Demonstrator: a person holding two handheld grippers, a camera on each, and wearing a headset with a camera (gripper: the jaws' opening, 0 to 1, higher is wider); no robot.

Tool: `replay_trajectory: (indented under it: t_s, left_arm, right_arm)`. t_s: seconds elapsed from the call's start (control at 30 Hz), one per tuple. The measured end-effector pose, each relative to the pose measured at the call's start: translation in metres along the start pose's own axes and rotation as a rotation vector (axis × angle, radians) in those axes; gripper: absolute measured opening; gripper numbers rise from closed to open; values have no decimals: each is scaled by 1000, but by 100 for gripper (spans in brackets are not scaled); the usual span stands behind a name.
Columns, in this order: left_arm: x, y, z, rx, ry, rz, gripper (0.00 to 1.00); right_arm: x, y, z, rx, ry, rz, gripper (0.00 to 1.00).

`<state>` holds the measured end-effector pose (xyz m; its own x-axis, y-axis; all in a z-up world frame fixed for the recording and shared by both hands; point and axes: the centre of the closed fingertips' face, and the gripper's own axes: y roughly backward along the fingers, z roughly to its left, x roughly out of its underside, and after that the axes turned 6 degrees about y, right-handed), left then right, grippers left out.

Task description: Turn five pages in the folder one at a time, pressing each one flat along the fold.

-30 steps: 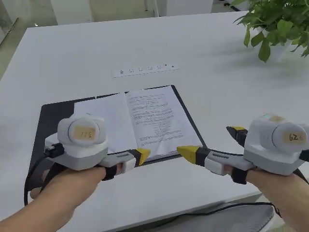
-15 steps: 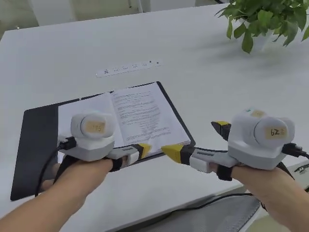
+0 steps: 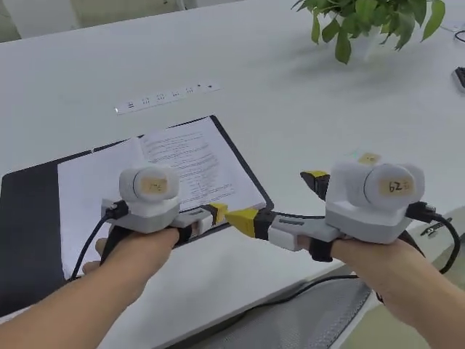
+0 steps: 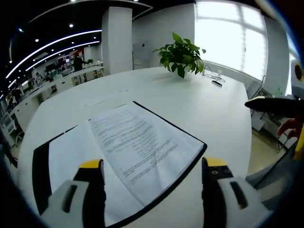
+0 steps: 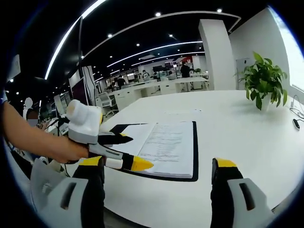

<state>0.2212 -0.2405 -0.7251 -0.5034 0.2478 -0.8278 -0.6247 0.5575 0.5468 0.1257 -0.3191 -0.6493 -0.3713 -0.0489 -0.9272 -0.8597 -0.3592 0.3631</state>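
Two pages lie face up in the open folder (image 3: 33, 218), which rests flat on the white table (image 3: 305, 109) close to the table's near edge. The printed page (image 3: 192, 163) is on the right and the left-hand page (image 3: 87, 196) sits beside it, with a band of black cover showing at the far left. The printed page's outer edge runs along the folder's right rim down to the near right corner. Past that rim the tabletop is bare, leaving wide room to the right and beyond. Farther back are a socket strip (image 3: 167, 97) and, well apart at the far right, a potted plant (image 3: 363, 18).

My left gripper (image 4: 153, 164) hangs over the folder's near right corner with its jaws spread wide and nothing between them; in the left gripper view the folder's near edge crosses between them. My right gripper (image 3: 278, 198) is just off the folder's right rim over bare table, jaws also apart and empty. Its nearer yellow tip points toward the left gripper's tip, close to it without touching.
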Motion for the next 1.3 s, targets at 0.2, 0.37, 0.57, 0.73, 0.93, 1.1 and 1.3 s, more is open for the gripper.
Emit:
replay_trajectory:
  t_s: [0.2,0.37,0.57,0.73,0.93,1.1,1.3]
  left_arm:
    - [5,-23,-7,5,5,15,80]
    - [10,-41,-10,1,15,30,76]
    - [11,-56,-14,2,35,24,73]
    - [16,-70,-16,-8,67,33,69]
    - [22,-75,-17,-36,10,19,66]
    - [24,-75,-16,-31,0,-37,65]
    - [24,-72,-14,-9,2,-107,48]
  right_arm:
    - [0,2,-3,3,-9,-6,93]
    - [-1,3,-7,11,-21,-14,92]
    - [-1,3,-10,20,-28,-14,91]
    - [1,5,-13,27,-40,-13,90]
    - [1,5,-17,31,-57,-24,89]
    - [5,2,-19,31,-65,-14,88]
    - [9,0,-17,15,-60,0,88]
